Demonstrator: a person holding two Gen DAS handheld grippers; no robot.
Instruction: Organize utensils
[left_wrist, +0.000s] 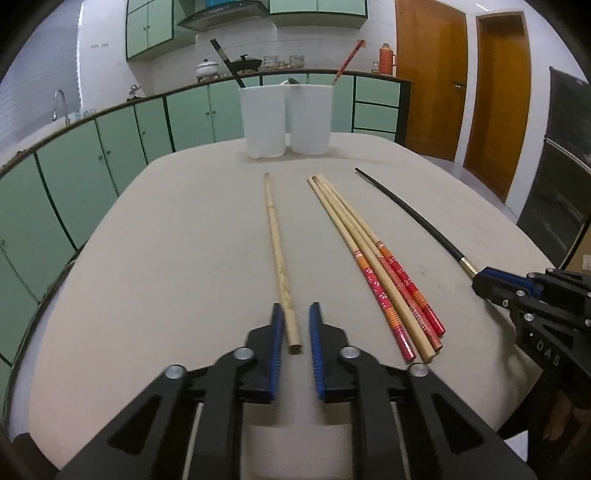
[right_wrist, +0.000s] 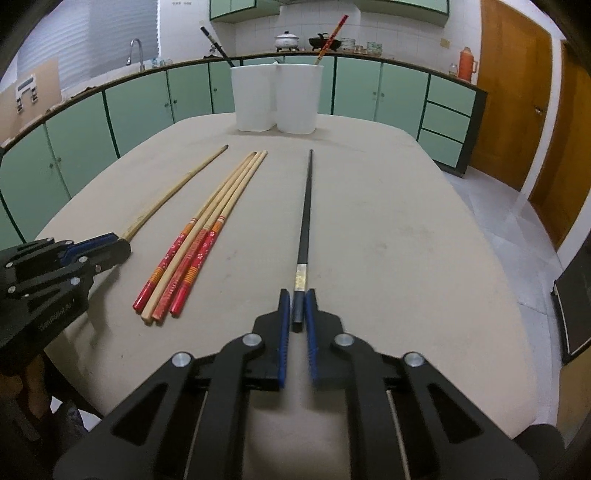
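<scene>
Chopsticks on table (left_wrist: 147, 258): plain bamboo stick (left_wrist: 277, 254) at left, red-handled bundle (left_wrist: 373, 258) mid, black stick (right_wrist: 306, 206) at right. Left gripper (left_wrist: 297, 325) pinching near end of bamboo stick; right gripper (right_wrist: 297, 308) clamped on black stick's near end. Pick-up step, both at once. Next, prob: lift, tip upright, drop into white cups (right_wrist: 275, 98) at far edge w/o knocking them. Right view alone shows black stick's gold band; left view alone shows bamboo butt end.
</scene>
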